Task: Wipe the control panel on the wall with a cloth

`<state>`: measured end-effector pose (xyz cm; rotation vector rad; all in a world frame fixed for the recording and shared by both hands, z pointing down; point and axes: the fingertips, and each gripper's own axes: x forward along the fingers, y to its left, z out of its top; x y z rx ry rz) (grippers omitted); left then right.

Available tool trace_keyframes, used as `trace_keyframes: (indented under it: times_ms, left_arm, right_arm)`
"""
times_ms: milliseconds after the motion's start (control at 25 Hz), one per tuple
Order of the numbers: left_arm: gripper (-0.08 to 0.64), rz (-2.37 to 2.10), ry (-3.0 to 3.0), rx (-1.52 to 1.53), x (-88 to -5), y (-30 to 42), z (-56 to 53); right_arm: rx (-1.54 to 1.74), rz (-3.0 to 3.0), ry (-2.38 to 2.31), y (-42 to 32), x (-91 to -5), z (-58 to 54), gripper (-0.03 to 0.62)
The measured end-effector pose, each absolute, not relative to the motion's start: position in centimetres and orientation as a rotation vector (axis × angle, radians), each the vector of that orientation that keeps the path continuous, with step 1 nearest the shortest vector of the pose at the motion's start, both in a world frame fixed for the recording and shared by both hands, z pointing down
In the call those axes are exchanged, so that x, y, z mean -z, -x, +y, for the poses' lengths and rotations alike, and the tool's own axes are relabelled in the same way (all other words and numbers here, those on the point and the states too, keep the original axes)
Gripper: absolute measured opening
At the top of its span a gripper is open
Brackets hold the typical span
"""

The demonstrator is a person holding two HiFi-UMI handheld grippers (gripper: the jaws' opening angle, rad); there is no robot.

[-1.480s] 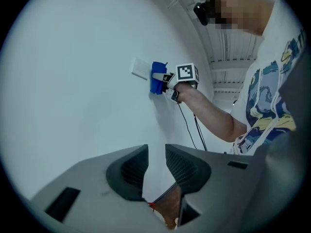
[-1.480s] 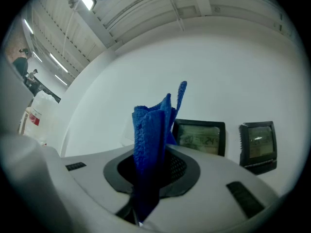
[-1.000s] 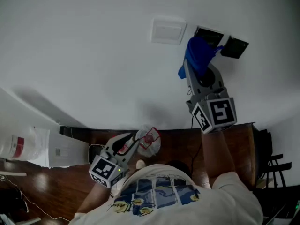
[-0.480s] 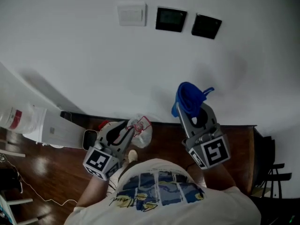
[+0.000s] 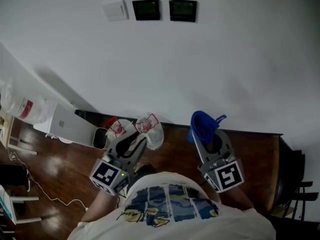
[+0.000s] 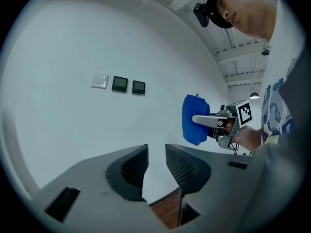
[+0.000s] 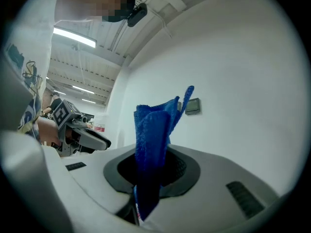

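Observation:
Two dark control panels [image 5: 146, 9] [image 5: 182, 10] hang high on the white wall beside a white switch plate [image 5: 115, 10]. My right gripper [image 5: 204, 134] is low, far below them, shut on a folded blue cloth [image 5: 202, 124] that sticks up out of its jaws. The right gripper view shows the cloth [image 7: 153, 130] pinched in the right gripper [image 7: 153, 165], with one panel [image 7: 193, 106] behind it. My left gripper [image 5: 135, 143] is held low at the left, slightly open and empty. From the left gripper [image 6: 156, 152] I see both panels [image 6: 119, 84] and the cloth [image 6: 195, 120].
White plastic bags [image 5: 150, 129] with red print lie on the wooden floor [image 5: 175, 154] by the dark baseboard. A white box-like appliance [image 5: 65, 126] leans at the left, with a cable [image 5: 45, 194] trailing below it. Dark furniture [image 5: 295, 184] stands at the right edge.
The right gripper, which held the cloth up against a dark panel, has come down and away from the wall with the cloth still in it. The panels now sit farther off.

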<state>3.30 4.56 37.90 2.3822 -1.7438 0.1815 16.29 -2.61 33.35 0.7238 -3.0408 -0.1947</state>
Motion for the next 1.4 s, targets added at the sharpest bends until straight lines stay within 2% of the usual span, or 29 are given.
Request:
trace_keyframes:
  times_ms: [200, 400, 1400]
  left_arm:
    - [0.086, -1.688, -2.46, -0.189, -36.8, -6.8, 5.6]
    - [0.086, -1.649, -2.5, -0.175, -36.0, -8.6, 6.3]
    - [0.086, -1.693, -2.462, -0.173, -38.4, -12.5, 9.8]
  right_arm:
    - [0.075, -3.004, -0.808, -20.7, -34.5, 0.0, 0.077]
    - [0.118, -2.962, -0.862, -23.6, -34.2, 1.1, 0.077]
    - [0.056, -2.988, -0.781, -27.2, -35.9, 5.6, 0.075]
